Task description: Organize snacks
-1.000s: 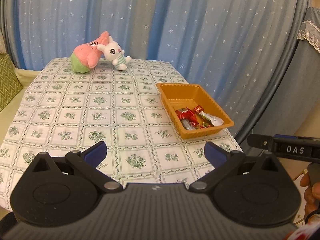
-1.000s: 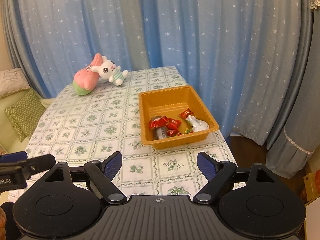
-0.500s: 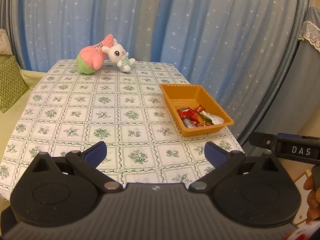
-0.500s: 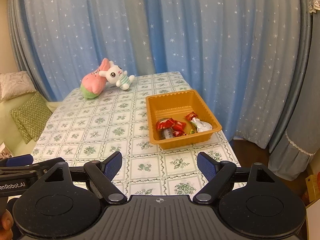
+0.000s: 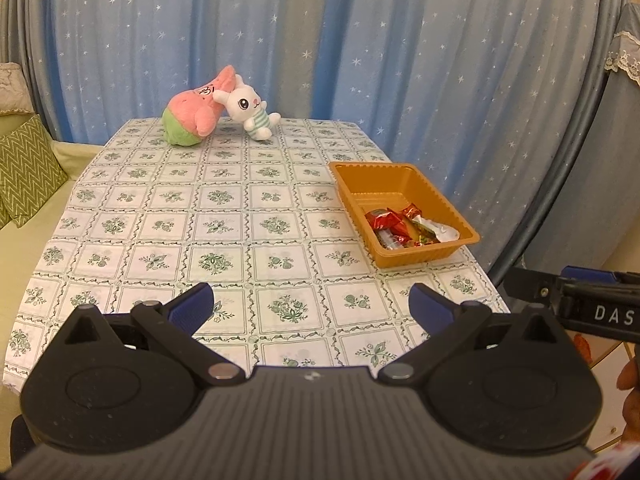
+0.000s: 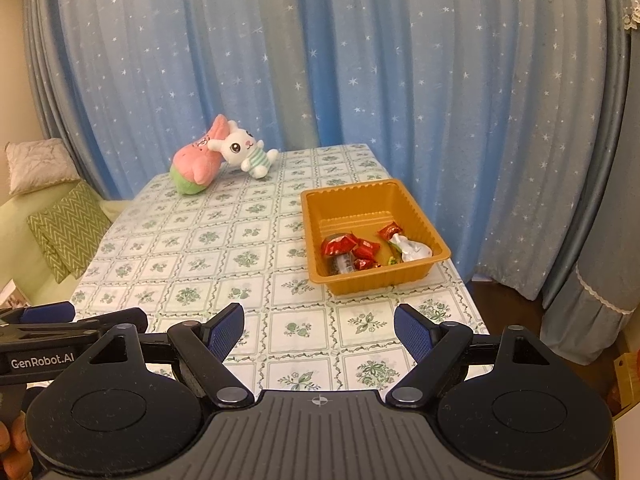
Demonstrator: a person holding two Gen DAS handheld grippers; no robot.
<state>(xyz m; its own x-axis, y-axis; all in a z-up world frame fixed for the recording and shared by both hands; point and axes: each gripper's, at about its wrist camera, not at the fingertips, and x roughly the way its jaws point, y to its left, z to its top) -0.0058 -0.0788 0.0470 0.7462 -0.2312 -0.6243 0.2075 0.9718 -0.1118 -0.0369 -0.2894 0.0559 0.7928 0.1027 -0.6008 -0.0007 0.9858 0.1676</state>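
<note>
2 pairs of tongs hung side by side over the near edge of a bench (image 5: 240, 216) covered in a green-and-white floral cloth. The left tongs (image 5: 311, 306) stood wide with nothing between their blue pads; the right tongs (image 6: 319, 330) stood just as wide and also held nothing. Both tilted down toward the cloth, well short of anything to grasp — probably a resting pose, since no loose item lay within reach.

The snacks (image 6: 362, 250) sat together in the near end of an orange tray (image 6: 344, 196) at the bench's right side: several red wrappers, 1 white wrapper and a small jar-like item, too small to identify. The tray's far half was bare. With the cloth showing no stray wrappers, the sorting looked finished or nearly so.

At the far end, a pink plush (image 5: 190, 114) and a white rabbit (image 5: 250, 108) leaned against each other, touching, well apart from the tray — apparently decoration, kept clear of the work area. A star-speckled blue curtain (image 5: 360, 40) hung behind.
</note>
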